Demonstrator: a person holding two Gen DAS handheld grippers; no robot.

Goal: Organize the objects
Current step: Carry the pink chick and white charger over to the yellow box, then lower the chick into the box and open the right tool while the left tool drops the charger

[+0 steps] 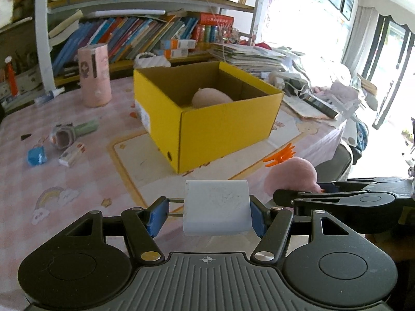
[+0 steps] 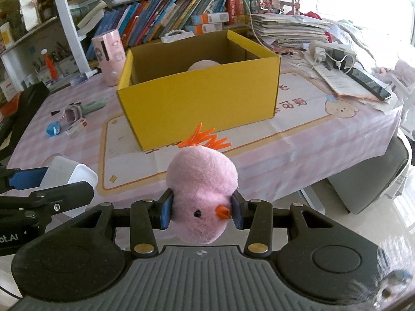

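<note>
The bench (image 2: 324, 140) fills mid-frame, carrying the yellow box (image 2: 199, 96) at upper centre, while at lower centre the right hand-held gripper (image 2: 201, 211) clamps a pink plush chick (image 2: 201, 181) and the left hand-held gripper (image 1: 207, 216) clamps a white block (image 1: 216, 211).

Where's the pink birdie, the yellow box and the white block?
pink birdie (image 2: 201, 181): right wrist view, its fuzzy body.
yellow box (image 2: 199, 98): right wrist view, its front wall.
white block (image 1: 216, 207): left wrist view, its front face.

Pink plush chick (image 2: 201, 194) upside down, white block (image 1: 216, 211), open yellow box (image 2: 199, 96) holding plush.
</note>
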